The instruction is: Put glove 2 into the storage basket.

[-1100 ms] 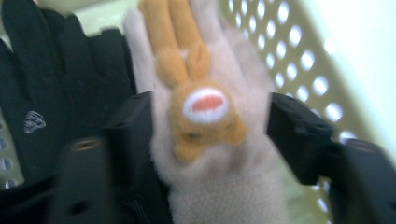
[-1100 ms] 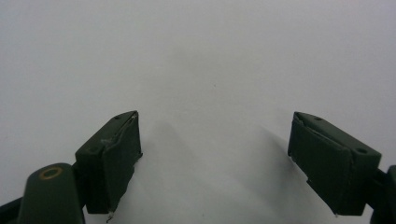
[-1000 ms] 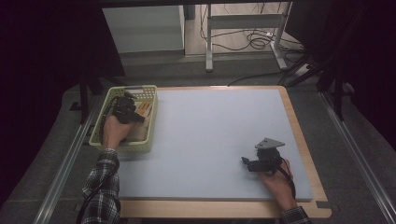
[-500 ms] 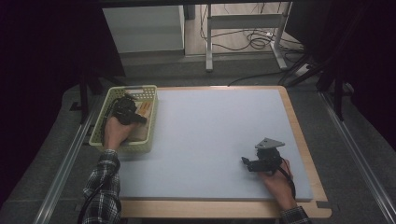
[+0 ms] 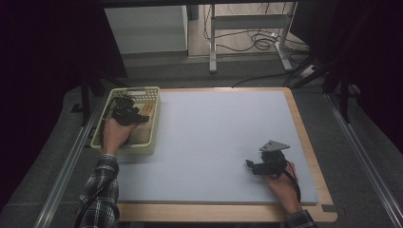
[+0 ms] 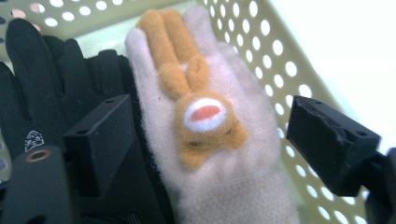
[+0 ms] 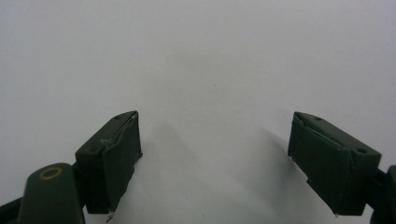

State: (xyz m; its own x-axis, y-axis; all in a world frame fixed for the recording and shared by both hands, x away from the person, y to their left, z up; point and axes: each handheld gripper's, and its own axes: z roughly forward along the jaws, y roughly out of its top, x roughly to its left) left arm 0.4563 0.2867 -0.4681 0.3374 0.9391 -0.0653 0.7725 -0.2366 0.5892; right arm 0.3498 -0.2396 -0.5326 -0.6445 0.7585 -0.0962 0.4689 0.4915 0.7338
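Basket sits at the table's far left in the high view, left gripper down inside it, right gripper resting near right on the grey mat. Left gripper view: jaws have just been opening, now spread either side of a pink glove with an orange bunny, pads off it, black glove lying just left. Right gripper view: jaws spread wide over bare mat, pinching nothing.
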